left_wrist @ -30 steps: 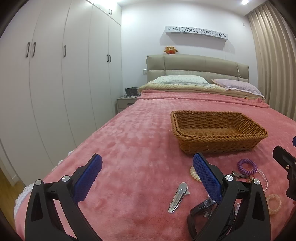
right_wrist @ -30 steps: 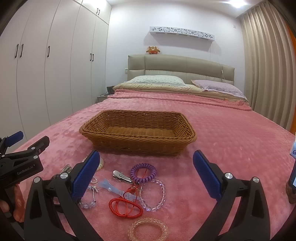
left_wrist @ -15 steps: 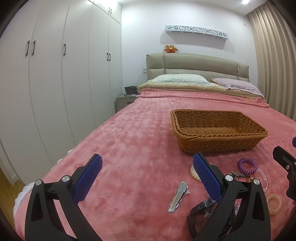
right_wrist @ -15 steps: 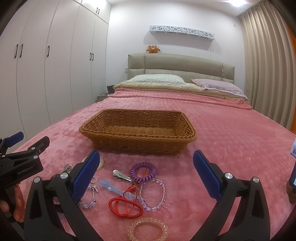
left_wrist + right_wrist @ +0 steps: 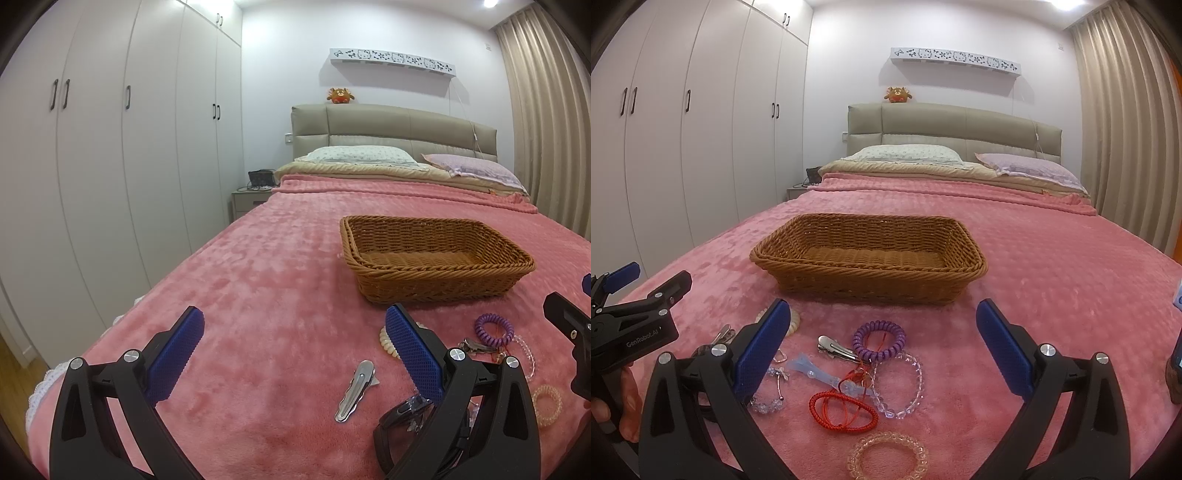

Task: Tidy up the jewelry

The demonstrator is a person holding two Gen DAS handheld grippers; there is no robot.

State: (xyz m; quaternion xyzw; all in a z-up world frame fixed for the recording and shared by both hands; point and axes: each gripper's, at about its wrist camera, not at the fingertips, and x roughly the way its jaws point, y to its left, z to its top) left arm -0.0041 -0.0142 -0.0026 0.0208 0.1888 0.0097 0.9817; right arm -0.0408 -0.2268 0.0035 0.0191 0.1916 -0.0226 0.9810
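A brown wicker basket (image 5: pixel 868 258) (image 5: pixel 436 258) sits empty on the pink bedspread. In front of it lie a purple coil hair tie (image 5: pixel 879 339), a silver hair clip (image 5: pixel 836 347), a clear bead bracelet (image 5: pixel 897 384), a red cord loop (image 5: pixel 842 411), a peach coil tie (image 5: pixel 886 458) and a cream shell piece (image 5: pixel 794 321). My right gripper (image 5: pixel 882 350) is open above this pile. My left gripper (image 5: pixel 295 350) is open, left of the pile, with a silver clip (image 5: pixel 354 389) between its fingers' line of sight. A black strap item (image 5: pixel 399 417) lies behind its right finger.
The pink blanket (image 5: pixel 258 295) covers the whole bed; its left edge drops off by the white wardrobe (image 5: pixel 110 166). Pillows (image 5: pixel 905 153) and headboard stand at the far end. Curtains (image 5: pixel 1126 147) hang at the right. A nightstand (image 5: pixel 251 201) stands by the bed.
Both views have tilted very slightly; the basket sits a touch lower in frame. Both grippers stay open and nothing on the bed has moved.
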